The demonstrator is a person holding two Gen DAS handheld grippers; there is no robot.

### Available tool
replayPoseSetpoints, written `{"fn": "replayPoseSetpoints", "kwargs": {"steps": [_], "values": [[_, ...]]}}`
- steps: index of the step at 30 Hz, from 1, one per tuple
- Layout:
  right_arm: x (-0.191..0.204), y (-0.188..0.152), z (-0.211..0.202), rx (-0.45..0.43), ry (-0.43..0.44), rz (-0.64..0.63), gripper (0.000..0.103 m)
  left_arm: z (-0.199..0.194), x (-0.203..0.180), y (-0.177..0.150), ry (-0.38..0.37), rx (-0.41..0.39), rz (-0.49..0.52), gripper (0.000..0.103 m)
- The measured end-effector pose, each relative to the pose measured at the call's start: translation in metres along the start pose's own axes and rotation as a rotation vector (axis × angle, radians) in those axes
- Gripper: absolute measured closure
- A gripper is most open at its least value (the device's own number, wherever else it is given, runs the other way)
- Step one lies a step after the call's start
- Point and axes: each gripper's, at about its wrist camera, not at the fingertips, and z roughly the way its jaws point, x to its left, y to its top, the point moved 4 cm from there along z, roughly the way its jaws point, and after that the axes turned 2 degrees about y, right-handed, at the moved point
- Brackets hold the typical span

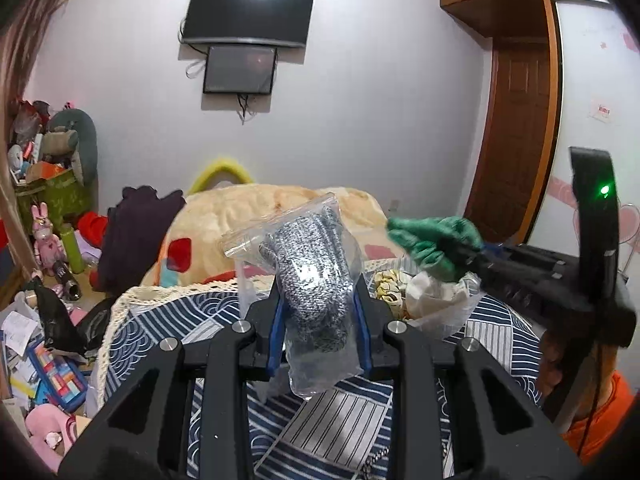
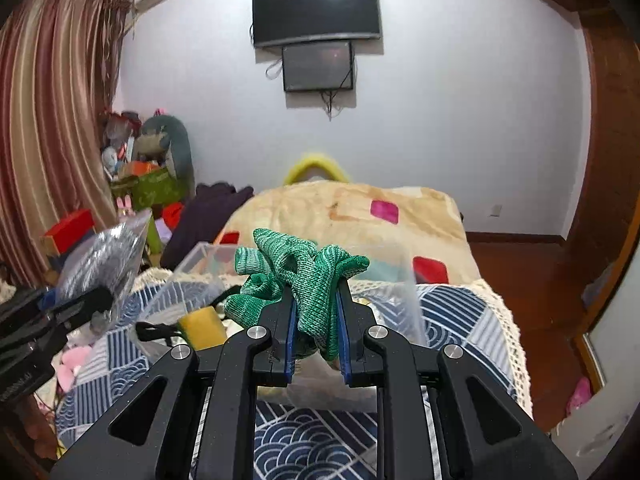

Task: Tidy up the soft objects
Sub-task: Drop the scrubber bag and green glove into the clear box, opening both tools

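My left gripper (image 1: 318, 300) is shut on a clear plastic bag of grey knit gloves (image 1: 310, 276) and holds it up above the bed; that bag also shows at the left of the right wrist view (image 2: 102, 260). My right gripper (image 2: 316, 300) is shut on a green knit glove (image 2: 304, 280), held above a clear plastic bin (image 2: 412, 300). In the left wrist view the right gripper (image 1: 470, 254) and the green glove (image 1: 432, 240) are to the right, over the bin (image 1: 460, 312).
The bed has a blue patterned cover (image 2: 460, 312) and a beige blanket (image 2: 360, 208). A yellow sponge-like item (image 2: 202, 326) lies near the bin. Clutter and plush toys (image 1: 52, 200) fill the floor at left. A TV (image 2: 316, 10) hangs on the far wall.
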Motion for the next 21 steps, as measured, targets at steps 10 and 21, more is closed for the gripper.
{"fn": "replayPoseSetpoints", "kwargs": {"steps": [10,21], "values": [[-0.008,-0.024,0.047,0.155,-0.036,-0.011,0.083,0.056,0.000,0.001,0.007,0.110,0.008,0.073],[-0.010,-0.029,0.002,0.095,-0.009,-0.045,0.058,0.092,0.005,-0.004,0.028,0.184,0.004,0.073]]}}
